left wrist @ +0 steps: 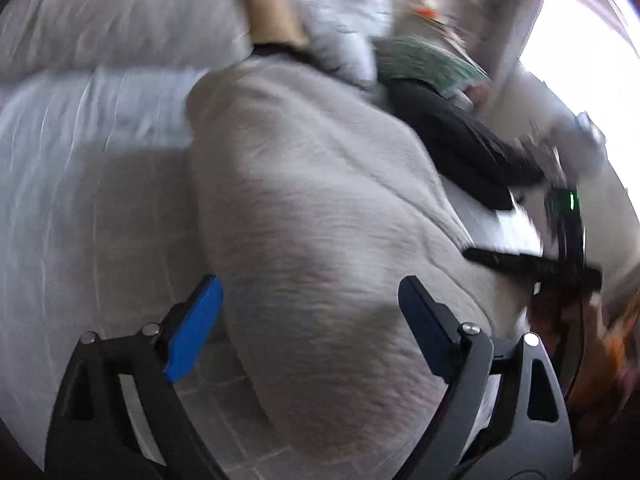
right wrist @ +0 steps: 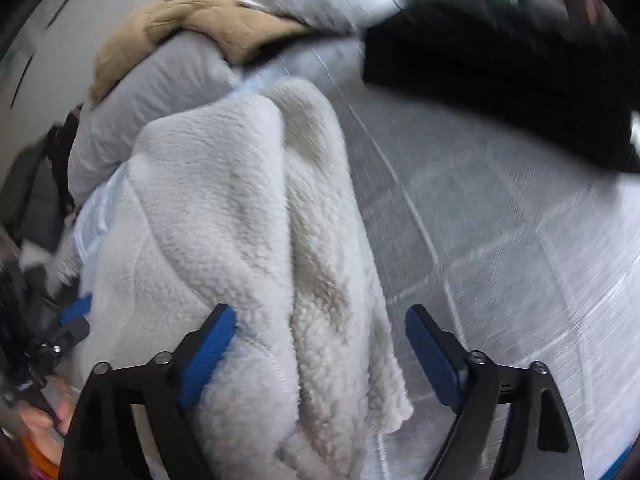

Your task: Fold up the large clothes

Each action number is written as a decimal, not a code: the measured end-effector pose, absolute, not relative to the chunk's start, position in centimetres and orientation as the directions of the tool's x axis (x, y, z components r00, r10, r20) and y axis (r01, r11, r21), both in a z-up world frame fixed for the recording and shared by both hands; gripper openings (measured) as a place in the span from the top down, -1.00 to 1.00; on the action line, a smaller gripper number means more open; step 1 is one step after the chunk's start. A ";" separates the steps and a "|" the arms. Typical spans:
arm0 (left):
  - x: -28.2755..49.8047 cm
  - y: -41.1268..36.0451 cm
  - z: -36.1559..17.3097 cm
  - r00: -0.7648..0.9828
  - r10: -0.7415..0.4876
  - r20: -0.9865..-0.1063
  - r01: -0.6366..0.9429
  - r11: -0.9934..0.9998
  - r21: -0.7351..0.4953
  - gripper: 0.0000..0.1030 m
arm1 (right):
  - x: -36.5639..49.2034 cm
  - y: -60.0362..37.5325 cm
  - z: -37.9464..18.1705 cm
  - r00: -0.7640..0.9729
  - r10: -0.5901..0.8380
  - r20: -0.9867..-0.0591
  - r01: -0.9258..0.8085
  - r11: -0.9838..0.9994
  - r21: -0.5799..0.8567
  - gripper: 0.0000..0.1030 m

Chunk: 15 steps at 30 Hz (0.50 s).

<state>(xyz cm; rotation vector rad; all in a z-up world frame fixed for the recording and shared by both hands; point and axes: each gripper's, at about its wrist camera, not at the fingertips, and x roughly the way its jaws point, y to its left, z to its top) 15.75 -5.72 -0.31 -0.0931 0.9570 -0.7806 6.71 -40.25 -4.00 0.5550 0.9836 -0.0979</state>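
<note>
My left gripper (left wrist: 310, 308) stood with its blue pads spread wide over the pale fleece garment (left wrist: 320, 200), pressing on nothing, and my right gripper (right wrist: 320, 344) gaped the same way, the fleece's folded edge lying loose between its fingers without either pad squeezing it. The fleece lay bundled on the grey checked bedspread (right wrist: 500, 240). Beyond it sat a black garment (right wrist: 500, 60), a tan garment (right wrist: 208, 20) draped over a grey pillow (right wrist: 152, 92), and a green cloth (left wrist: 424, 60) farther back.
</note>
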 end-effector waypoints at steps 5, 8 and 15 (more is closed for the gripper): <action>19.6 -5.1 -6.1 0.124 -0.778 -0.616 0.314 0.620 -0.719 -0.89 | 7.0 -43.7 -9.0 0.530 0.471 -0.705 0.395 0.598 0.697 -0.78; 20.0 -4.5 -7.7 0.099 -0.835 -0.541 0.221 0.549 -0.806 -0.72 | 7.3 -43.3 -8.4 0.542 0.480 -0.690 0.348 0.619 0.704 -0.55; 18.4 -2.6 -3.2 0.210 -0.818 -0.535 0.301 0.575 -0.761 -0.48 | 7.1 -40.7 -4.3 0.615 0.450 -0.647 0.243 0.672 0.699 0.03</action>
